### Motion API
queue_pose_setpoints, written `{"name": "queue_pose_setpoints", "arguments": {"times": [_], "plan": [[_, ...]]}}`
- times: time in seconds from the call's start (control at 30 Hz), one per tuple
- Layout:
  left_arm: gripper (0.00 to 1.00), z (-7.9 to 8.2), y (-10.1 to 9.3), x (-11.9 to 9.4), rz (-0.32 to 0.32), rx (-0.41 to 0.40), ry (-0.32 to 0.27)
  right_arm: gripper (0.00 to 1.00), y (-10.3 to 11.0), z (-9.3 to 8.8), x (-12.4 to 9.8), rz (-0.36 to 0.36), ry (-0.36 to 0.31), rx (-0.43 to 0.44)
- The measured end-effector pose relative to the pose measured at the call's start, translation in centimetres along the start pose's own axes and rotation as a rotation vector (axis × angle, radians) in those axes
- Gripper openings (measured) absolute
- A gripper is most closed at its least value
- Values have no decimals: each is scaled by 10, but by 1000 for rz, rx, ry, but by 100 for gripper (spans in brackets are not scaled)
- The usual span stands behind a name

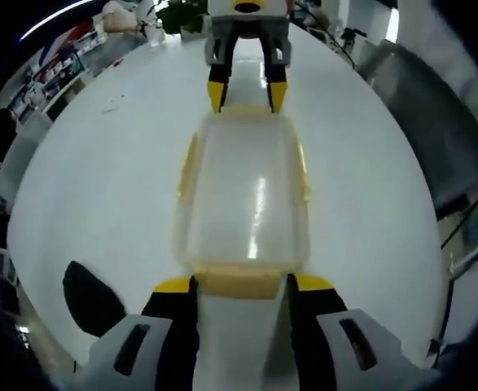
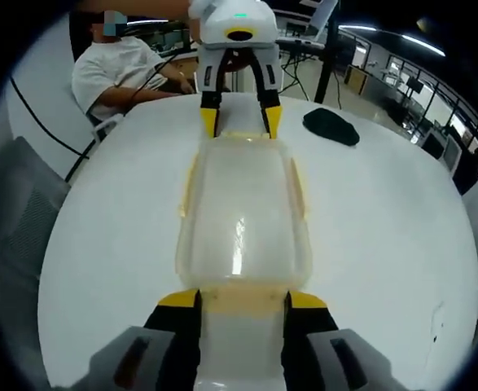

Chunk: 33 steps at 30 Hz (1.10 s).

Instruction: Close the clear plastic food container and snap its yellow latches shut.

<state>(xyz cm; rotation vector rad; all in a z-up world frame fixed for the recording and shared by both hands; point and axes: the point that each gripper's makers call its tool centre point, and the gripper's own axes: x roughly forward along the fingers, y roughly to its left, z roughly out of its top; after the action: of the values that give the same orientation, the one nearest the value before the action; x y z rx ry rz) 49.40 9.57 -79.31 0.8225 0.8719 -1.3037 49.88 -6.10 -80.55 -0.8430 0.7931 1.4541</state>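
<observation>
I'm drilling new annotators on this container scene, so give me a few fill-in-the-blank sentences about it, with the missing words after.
1. The clear container rests on a round ____ table.
2. Its latches are coloured ____.
3. The two grippers face each other at ____ ends of the container: left gripper, right gripper.
4. The dark object lies on the table, ____ from the container.

Missing words: white; yellow; opposite; apart

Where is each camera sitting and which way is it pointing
Left gripper view: rides the left hand-held gripper, looking along the container at the right hand-held gripper.
Right gripper view: rides the right hand-held gripper, facing back over the container at the left hand-held gripper.
Shared: container, white table, both grippers.
</observation>
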Motion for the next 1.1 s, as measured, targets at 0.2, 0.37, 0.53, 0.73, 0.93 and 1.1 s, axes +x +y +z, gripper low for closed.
{"name": "queue_pose_setpoints", "arguments": {"times": [0.2,0.37,0.53,0.73,0.93,1.1], "plan": [[37,-1,3,6,-1,-6,14,37,1,0,-1,8,1,-12],[37,-4,3,8,-1,2,16,37,1,0,-1,10,21,-16],[38,-4,2,11,-17,38,43,38,1,-1,0,16,22,-26],[38,-8,3,9,-26,64,72,38,2,-1,0,14,25,-16],[38,-9,4,8,-16,51,72,36,3,0,0,8,54,-15],[37,-10,6,7,14,13,99,36,2,-1,0,7,73,-1]]}}
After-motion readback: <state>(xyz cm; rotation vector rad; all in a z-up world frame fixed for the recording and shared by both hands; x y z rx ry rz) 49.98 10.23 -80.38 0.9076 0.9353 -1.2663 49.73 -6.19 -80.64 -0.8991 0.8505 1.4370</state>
